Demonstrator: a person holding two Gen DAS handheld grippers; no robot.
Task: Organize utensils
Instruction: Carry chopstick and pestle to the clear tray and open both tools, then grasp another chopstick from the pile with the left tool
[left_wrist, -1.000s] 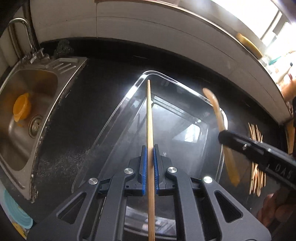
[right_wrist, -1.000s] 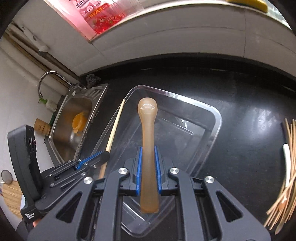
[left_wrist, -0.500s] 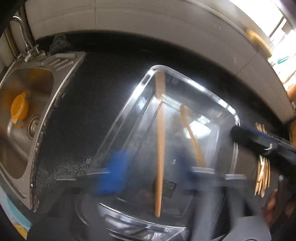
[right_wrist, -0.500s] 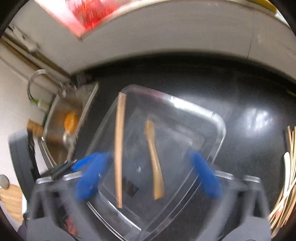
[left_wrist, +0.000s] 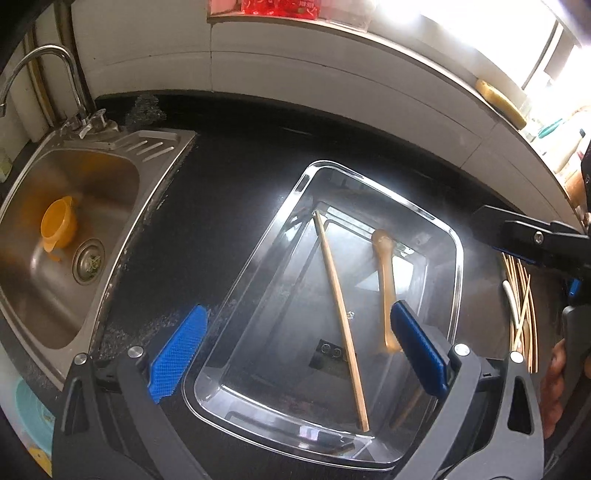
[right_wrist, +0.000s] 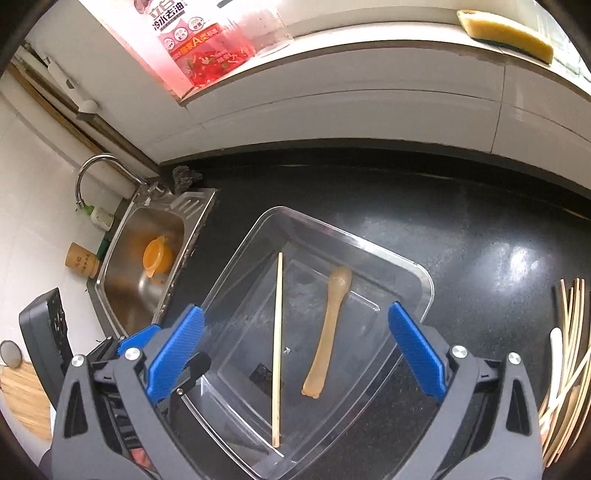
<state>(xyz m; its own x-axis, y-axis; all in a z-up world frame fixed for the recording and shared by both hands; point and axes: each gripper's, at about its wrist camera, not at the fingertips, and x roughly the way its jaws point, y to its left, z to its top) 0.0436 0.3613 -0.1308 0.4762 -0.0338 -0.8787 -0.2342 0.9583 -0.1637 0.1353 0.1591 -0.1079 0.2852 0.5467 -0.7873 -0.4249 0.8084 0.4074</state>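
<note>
A clear plastic bin (left_wrist: 458, 258) (right_wrist: 424, 291) sits on the black counter. Inside it lie a wooden chopstick (left_wrist: 341, 308) (right_wrist: 277, 347) and a tan spoon (left_wrist: 386, 288) (right_wrist: 327, 332), side by side and apart. My left gripper (left_wrist: 297, 345) hangs above the bin's near end, open wide with nothing between its blue pads. My right gripper (right_wrist: 295, 349) is also open and empty over the bin. More chopsticks and a white spoon are piled (left_wrist: 521, 295) (right_wrist: 565, 373) on the counter to the right.
A steel sink (left_wrist: 99, 184) (right_wrist: 136, 258) with an orange cup (left_wrist: 59, 229) (right_wrist: 158, 256) and a tap (left_wrist: 70, 74) lies left of the bin. A sponge (right_wrist: 506, 29) and a red bag (right_wrist: 207, 48) rest on the white ledge. A hand (left_wrist: 557, 380) holds the right gripper.
Both grippers opened wide and let go. The chopstick and the spoon dropped into the bin and now lie on its floor. Both grippers drew back a little.
</note>
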